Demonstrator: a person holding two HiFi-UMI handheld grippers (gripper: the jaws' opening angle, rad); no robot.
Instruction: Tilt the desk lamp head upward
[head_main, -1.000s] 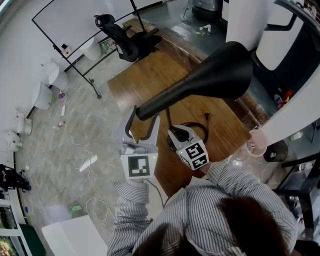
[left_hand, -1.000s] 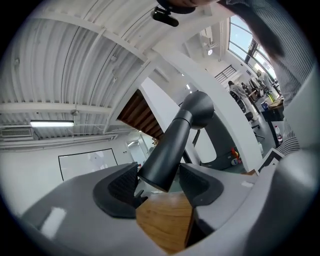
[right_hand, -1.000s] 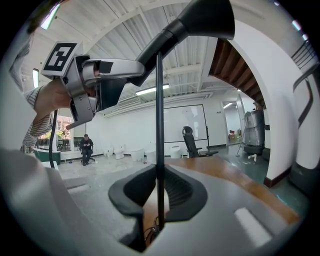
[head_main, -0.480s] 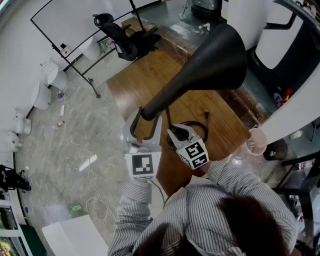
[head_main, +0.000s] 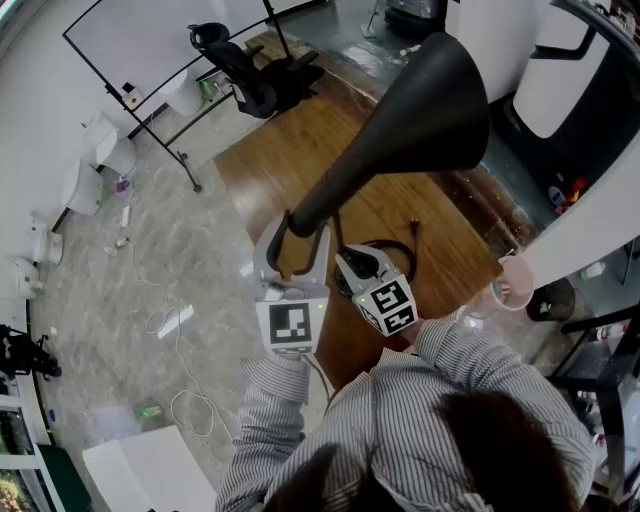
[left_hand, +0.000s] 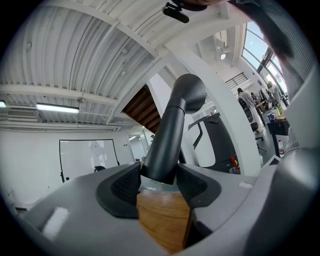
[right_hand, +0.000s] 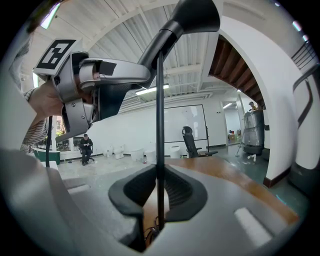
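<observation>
The black cone-shaped lamp head (head_main: 430, 110) rises on a slant over the wooden desk (head_main: 300, 150), wide mouth toward the top of the head view. My left gripper (head_main: 296, 235) is shut on its narrow neck end; the jaws have just been closing on it. In the left gripper view both pads press the neck (left_hand: 170, 135) at my left gripper (left_hand: 159, 182). My right gripper (head_main: 345, 262) is shut on the thin upright lamp pole (right_hand: 159, 125), which runs between the pads of my right gripper (right_hand: 159, 192). The lamp head (right_hand: 192, 15) shows above.
A black cable (head_main: 385, 250) loops on the desk by the lamp's foot. An office chair (head_main: 250, 75) and a whiteboard stand (head_main: 130, 40) are beyond the desk. A pink cup (head_main: 515, 283) sits at the right. Loose cables (head_main: 165, 320) lie on the grey floor.
The lamp head's wide mouth has swung upward and toward the top of the picture. My left gripper has shifted a little right with the neck. The right gripper has stayed put.
</observation>
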